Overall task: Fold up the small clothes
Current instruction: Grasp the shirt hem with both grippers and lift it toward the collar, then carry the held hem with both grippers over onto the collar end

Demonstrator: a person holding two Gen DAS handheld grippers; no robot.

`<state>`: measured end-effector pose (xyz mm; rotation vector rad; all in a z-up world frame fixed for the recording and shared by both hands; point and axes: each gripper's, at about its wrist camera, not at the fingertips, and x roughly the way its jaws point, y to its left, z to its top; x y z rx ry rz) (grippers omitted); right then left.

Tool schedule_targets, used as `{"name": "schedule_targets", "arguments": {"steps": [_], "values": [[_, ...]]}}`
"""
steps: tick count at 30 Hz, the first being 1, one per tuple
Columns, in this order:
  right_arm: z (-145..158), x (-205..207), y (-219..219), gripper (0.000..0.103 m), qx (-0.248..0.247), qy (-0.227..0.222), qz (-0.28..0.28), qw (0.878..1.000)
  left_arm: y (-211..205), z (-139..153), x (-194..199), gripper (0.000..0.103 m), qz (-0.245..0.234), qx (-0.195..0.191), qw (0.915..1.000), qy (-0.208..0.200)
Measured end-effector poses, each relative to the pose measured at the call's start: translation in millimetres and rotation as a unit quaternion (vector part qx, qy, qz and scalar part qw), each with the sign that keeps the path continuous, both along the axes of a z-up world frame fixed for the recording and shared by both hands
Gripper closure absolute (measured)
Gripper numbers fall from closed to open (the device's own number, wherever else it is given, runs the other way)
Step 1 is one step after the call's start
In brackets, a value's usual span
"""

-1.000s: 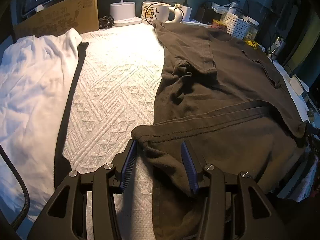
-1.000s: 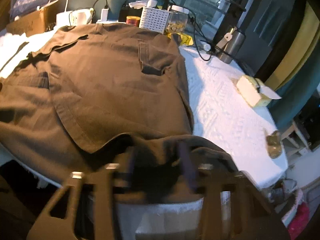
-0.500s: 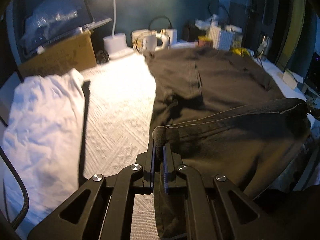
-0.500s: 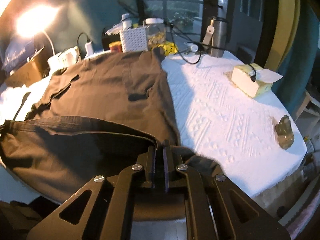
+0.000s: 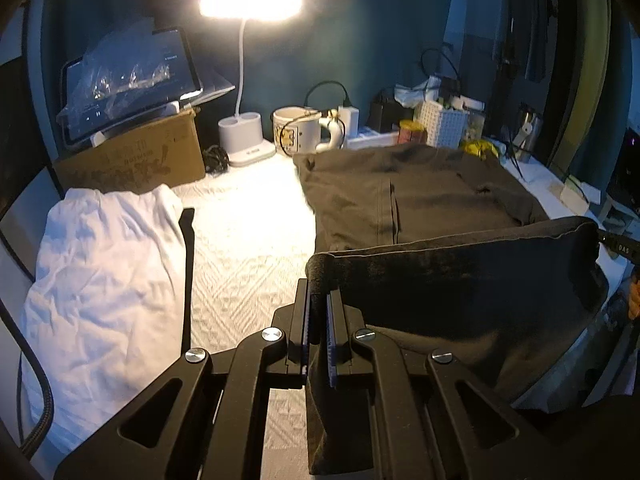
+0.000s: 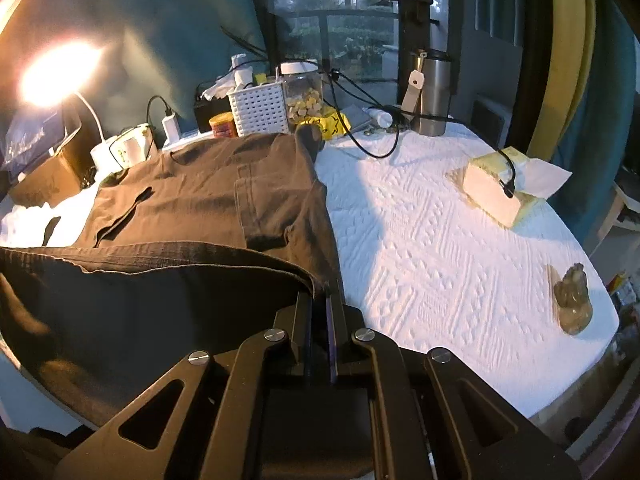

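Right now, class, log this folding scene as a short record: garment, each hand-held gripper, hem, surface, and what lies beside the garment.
garment: dark brown shirt, far part flat on the table
left hand-held gripper: shut on the hem's left corner
right hand-held gripper: shut on the hem's right corner
hem: lifted off the table, stretched between both
surface: white textured tablecloth
beside garment: crumpled white cloth to its left, tissue box to its right

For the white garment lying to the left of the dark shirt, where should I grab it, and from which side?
Take the white garment by its far edge near the cardboard box, coming in from above the bare white table cover on its right. That edge lies loose and reachable; its near part runs out of view.
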<state>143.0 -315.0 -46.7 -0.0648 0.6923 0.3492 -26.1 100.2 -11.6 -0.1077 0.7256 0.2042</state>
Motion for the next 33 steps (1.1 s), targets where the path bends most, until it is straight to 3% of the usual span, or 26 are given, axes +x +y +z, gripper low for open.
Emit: {"name": "schedule_targets", "arguments": {"steps": [8, 17, 33], "values": [[11, 26, 9, 0.096, 0.019, -0.006, 0.003, 1.000, 2, 13, 20, 0.098, 0.007, -0.004, 0.9997, -0.022], [23, 55, 17, 0.096, 0.027, -0.011, 0.007, 1.000, 13, 13, 49, 0.098, 0.014, -0.002, 0.9997, -0.019], [22, 114, 38, 0.096, 0.027, -0.006, 0.007, 1.000, 36, 14, 115, 0.098, -0.004, 0.039, 0.9992, -0.011]]}}
